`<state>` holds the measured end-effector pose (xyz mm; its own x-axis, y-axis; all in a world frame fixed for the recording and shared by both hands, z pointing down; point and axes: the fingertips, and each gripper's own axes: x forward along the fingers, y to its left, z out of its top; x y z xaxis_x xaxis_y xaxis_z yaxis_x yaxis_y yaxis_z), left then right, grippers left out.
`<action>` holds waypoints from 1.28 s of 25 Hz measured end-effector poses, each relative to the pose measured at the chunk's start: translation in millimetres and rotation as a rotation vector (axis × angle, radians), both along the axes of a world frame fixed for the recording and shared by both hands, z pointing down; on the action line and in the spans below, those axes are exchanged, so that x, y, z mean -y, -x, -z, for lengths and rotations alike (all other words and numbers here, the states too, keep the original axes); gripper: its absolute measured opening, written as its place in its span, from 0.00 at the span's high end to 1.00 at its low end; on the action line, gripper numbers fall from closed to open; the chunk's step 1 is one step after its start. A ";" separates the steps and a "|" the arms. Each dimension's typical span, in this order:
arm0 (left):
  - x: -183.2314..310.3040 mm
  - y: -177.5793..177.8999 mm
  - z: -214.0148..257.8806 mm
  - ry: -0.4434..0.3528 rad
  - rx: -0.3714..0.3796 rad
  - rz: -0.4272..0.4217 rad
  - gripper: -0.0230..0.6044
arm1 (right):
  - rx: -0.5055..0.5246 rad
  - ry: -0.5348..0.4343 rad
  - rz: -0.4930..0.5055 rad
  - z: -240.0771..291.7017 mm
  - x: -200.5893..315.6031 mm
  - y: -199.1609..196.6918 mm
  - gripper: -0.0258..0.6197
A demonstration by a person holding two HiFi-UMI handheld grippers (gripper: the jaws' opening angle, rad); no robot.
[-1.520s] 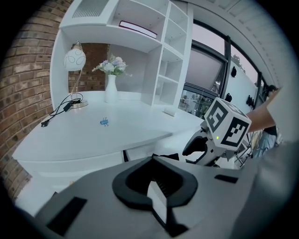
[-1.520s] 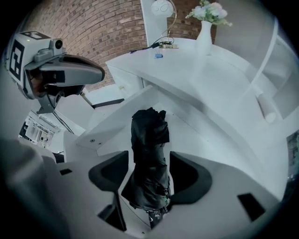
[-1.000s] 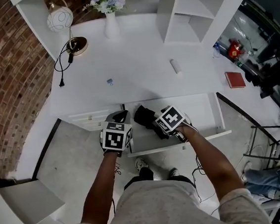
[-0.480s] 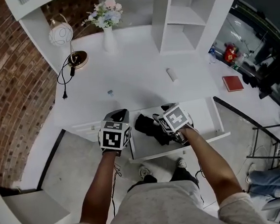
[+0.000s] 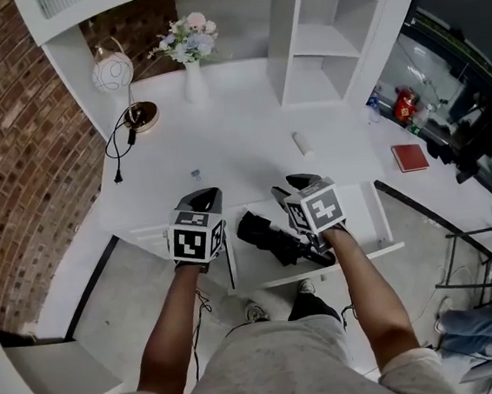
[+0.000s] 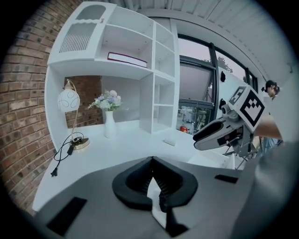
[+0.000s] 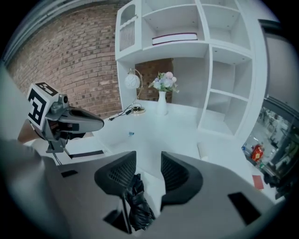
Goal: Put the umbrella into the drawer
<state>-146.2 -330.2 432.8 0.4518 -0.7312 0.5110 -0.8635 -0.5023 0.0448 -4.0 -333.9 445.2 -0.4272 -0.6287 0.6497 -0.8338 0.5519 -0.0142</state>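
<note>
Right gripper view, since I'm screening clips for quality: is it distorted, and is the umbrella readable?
Right gripper view: strong fisheye, the shelf unit bows and the corners go black; the umbrella is dark, low in detail. Head view: evenly lit, umbrella clearer.

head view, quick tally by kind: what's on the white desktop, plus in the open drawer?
lamp: 1
vase of flowers: 1
small blue item: 1
white cylinder: 1
red book: 1
black umbrella, in the drawer: 1
Total: 6
The clutter at the far right edge is too small to tell, so it is not counted.
</note>
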 end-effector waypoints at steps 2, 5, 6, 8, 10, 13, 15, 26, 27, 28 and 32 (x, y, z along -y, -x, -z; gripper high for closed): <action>2.3 0.1 4.5 -0.013 0.002 0.002 0.97 | 0.020 -0.043 -0.019 11.8 1.4 -0.5 0.72; 5.1 -2.0 11.4 -0.033 0.003 0.002 0.97 | 0.065 -0.095 -0.040 29.1 2.8 -0.1 0.75; 5.9 -3.0 13.8 -0.038 0.003 0.003 0.97 | 0.078 -0.109 -0.046 34.2 3.5 -0.7 0.76; 7.4 -5.4 17.8 -0.049 0.004 0.005 0.97 | 0.097 -0.135 -0.057 42.2 5.1 -3.5 0.77; 8.7 -7.6 21.3 -0.059 0.005 0.009 0.97 | 0.114 -0.160 -0.067 47.7 6.7 -7.2 0.79; 10.8 -10.2 26.3 -0.075 0.008 0.019 0.97 | 0.131 -0.204 -0.072 55.2 8.5 -11.7 0.83; 13.7 -11.9 30.3 -0.092 0.007 0.033 0.97 | 0.140 -0.237 -0.066 59.4 9.9 -14.0 0.83; 21.4 -20.2 35.4 -0.128 0.012 0.068 0.97 | 0.161 -0.335 -0.064 71.0 15.9 -31.8 0.95; 21.8 -19.6 34.7 -0.128 0.010 0.070 0.97 | 0.165 -0.338 -0.067 71.4 16.7 -32.5 0.95; 22.4 -18.3 33.8 -0.126 0.009 0.073 0.97 | 0.169 -0.342 -0.069 71.7 17.5 -32.4 0.95; 24.3 -11.0 32.2 -0.123 0.014 0.079 0.97 | 0.180 -0.341 -0.069 69.4 19.1 -28.2 0.95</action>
<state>-135.2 -354.6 400.6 0.3834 -0.8219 0.4213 -0.9009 -0.4332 -0.0253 24.2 -352.9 375.8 -0.4642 -0.8269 0.3175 -0.8701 0.4927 0.0109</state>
